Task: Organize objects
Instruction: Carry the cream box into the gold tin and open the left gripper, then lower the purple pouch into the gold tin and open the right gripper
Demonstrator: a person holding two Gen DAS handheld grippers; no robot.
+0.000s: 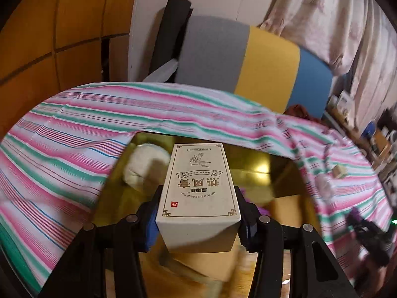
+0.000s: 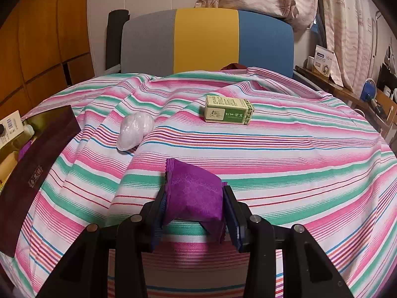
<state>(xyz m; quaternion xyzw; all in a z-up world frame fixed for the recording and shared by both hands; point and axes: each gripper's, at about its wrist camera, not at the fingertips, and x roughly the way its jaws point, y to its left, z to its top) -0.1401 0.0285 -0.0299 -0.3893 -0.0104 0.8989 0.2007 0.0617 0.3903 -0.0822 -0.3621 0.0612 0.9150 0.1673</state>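
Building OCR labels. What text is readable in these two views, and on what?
"MO SHU SI RE FENG GAO": beige box held in the left gripper, printed upside down to the camera.
Large Chinese characters on that box: visible, not transcribed with confidence.
Green box on the striped cloth: print too small to read.
Gold emblem on the dark box wall: blurred.
White carton on the shelf: unreadable.

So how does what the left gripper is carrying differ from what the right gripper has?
The left gripper holds a stiff beige carton with printed characters; the right gripper holds a soft purple pouch with no print that shows. The carton keeps square edges, while the pouch bulges and creases between the pads. The carton hangs over the open gold-lined box; the pouch is over the striped cloth. Both are clamped from the sides.
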